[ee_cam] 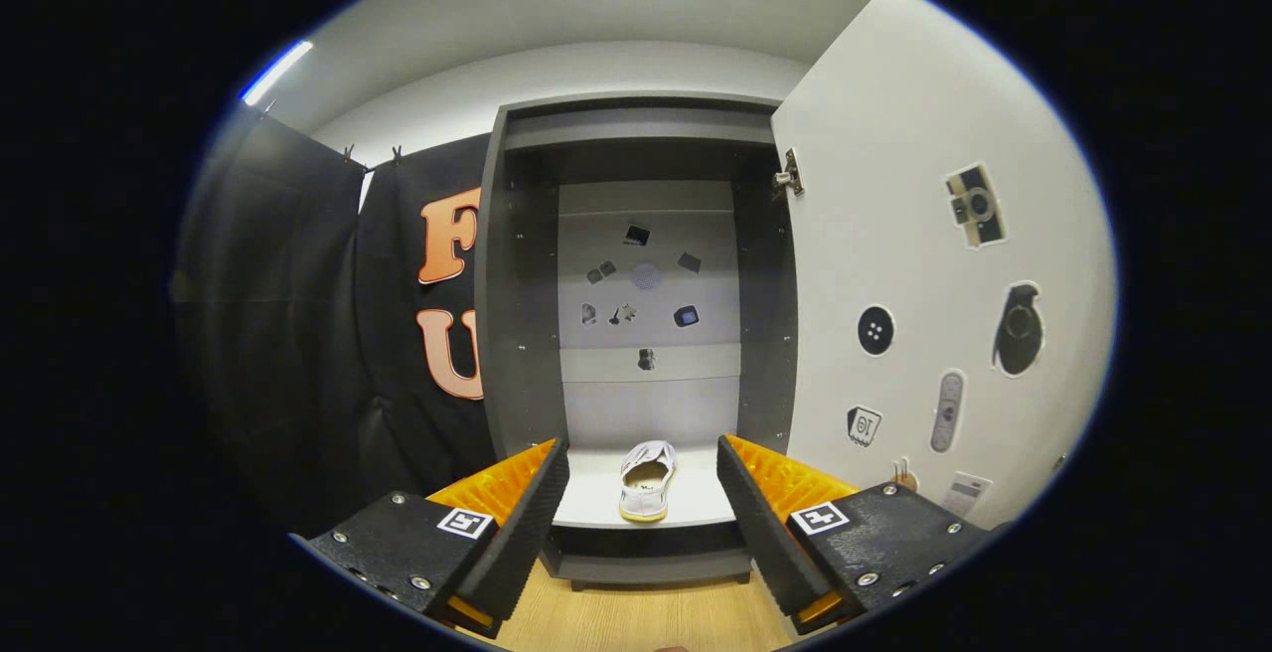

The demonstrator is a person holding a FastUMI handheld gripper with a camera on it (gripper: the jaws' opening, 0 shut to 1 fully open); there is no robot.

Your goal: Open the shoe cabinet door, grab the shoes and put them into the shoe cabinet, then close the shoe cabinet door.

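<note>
Gripper [643,478] spread wide, fingers far apart, holding nothing and touching nothing, poised over a wooden floor [646,617] in front of an open shoe cabinet [517,284]. Seen through the gap between the fingers, beyond their tips: a single white shoe [647,478] with a pale yellowish sole, resting on the cabinet's bottom shelf [596,498], heel toward the gripper and toe toward the back panel, roughly centred on the shelf and clear of both side walls. Well apart from the shoe, with open air and the shelf's front edge in between. Cabinet door [894,235] swung fully open on the right, white inner face turned toward the camera, fixed by a metal hinge [788,175] near its top corner and dotted with stickers [979,205]. More small stickers [644,277] scattered across the pale back panel above the shoe. Dark grey side walls and top framing the compartment, no upper shelves fitted inside. Black cloth booth wall [298,334] hanging to the left of the cabinet, clipped along its top. Nothing lying between the fingertips and the shelf opening.
</note>
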